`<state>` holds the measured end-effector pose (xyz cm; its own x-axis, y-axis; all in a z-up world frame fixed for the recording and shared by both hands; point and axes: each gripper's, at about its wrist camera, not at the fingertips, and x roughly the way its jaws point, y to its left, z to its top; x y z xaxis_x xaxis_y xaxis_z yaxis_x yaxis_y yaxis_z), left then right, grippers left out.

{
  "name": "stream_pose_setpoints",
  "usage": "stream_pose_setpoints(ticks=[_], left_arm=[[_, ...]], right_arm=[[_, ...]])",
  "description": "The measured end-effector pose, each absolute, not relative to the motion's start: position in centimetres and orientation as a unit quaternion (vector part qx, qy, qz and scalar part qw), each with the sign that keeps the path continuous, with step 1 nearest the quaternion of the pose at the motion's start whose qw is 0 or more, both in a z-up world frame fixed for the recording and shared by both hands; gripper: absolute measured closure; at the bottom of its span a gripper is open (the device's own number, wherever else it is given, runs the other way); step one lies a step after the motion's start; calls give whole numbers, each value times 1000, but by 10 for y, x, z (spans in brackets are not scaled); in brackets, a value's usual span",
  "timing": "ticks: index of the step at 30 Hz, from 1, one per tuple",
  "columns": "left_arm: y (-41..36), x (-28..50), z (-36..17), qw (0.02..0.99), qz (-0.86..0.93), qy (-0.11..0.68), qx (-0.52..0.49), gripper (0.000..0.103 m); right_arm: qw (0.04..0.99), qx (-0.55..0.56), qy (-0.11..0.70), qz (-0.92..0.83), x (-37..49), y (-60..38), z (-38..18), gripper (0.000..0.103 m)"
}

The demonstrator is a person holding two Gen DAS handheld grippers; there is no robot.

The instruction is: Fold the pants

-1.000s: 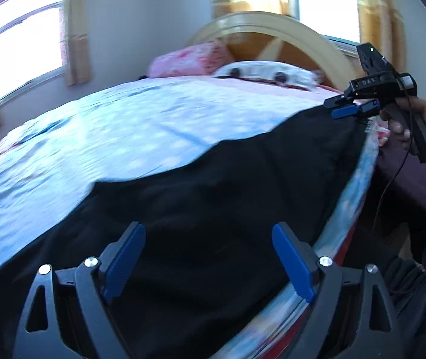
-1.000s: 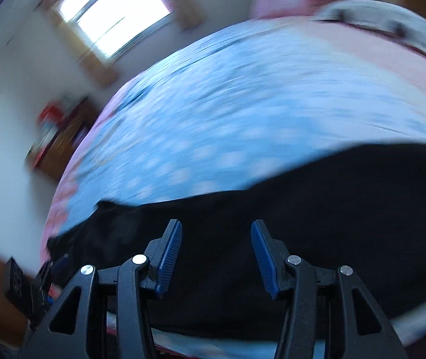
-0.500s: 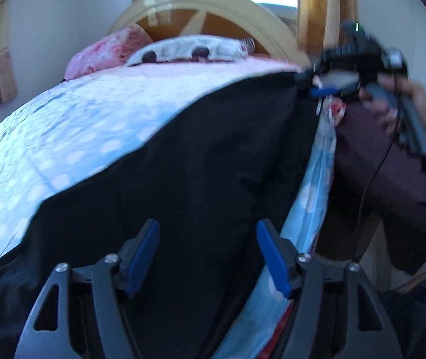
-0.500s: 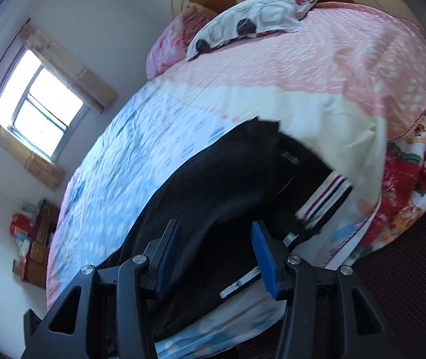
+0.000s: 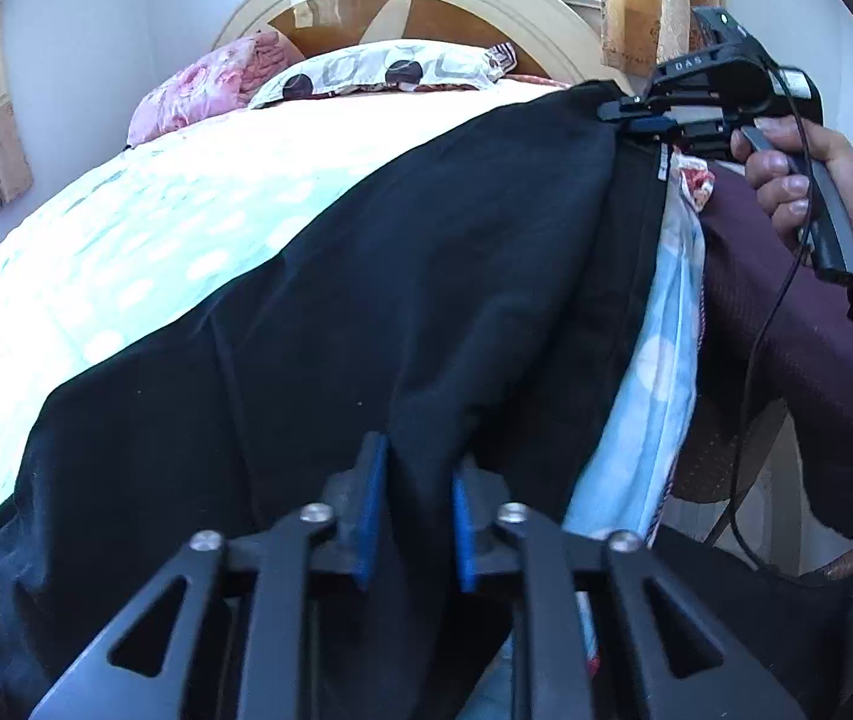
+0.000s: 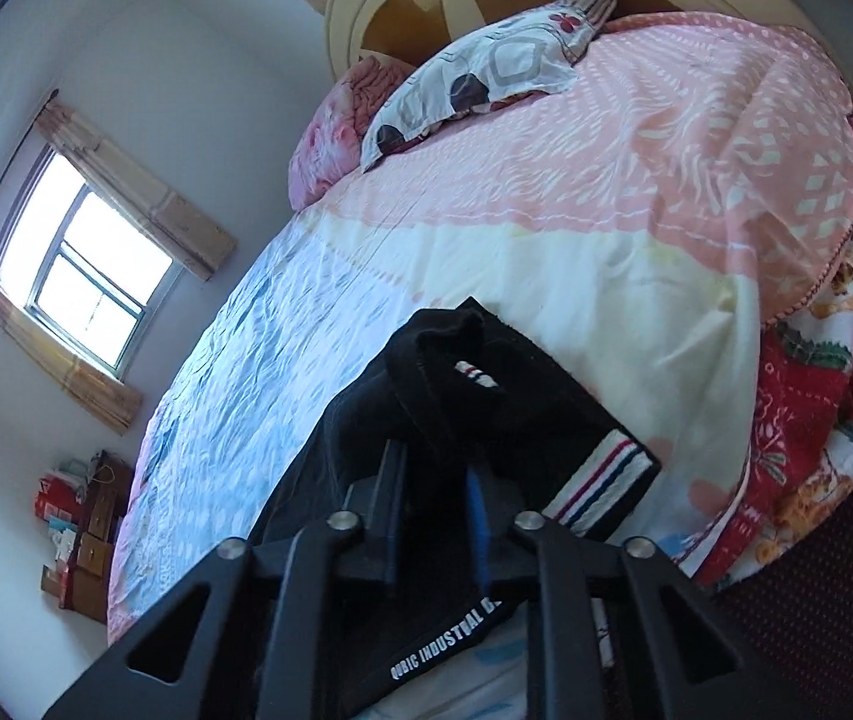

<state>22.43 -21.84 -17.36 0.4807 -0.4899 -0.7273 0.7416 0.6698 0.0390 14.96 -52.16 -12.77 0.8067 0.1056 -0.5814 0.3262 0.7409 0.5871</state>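
Both grippers are clamped on cloth: the left gripper (image 5: 411, 513) pinches a ridge of the black pants (image 5: 366, 300) at their near end, and the right gripper (image 6: 435, 510) bites the far end by the striped waistband (image 6: 600, 480). Those pants lie stretched lengthwise along the right edge of the bed (image 6: 486, 276), flat and full length, no crosswise fold showing. My read: early going, corners secured, with the real folding and squaring-up all left to do.
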Motion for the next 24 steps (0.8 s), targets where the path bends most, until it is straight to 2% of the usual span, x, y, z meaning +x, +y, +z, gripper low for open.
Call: stream_pose_setpoints(ticks=[2,12,18,19,21,24], left_arm=[[-221,225,-172,842,-366,351,183,96],[-220,205,-148,834,-402,331,182,97],[-228,207,-171,820,-408,359,177,97],[-228,207,-172,820,-408,361,175,97],[-229,207,-172,825,-401,355,179,88],[-228,209,-173,828,-397,358,170,87]], right_arm=[[885,347,305,-55,151,-519,-127,95],[924,293,246,-18,122,-512,-76,97],[894,339,289,-53,108,-535,-119,97],[892,343,290,-55,107,-536,-122,97],[892,341,292,-56,108,-536,-125,97],[892,326,307,-53,113,-534,-122,96]])
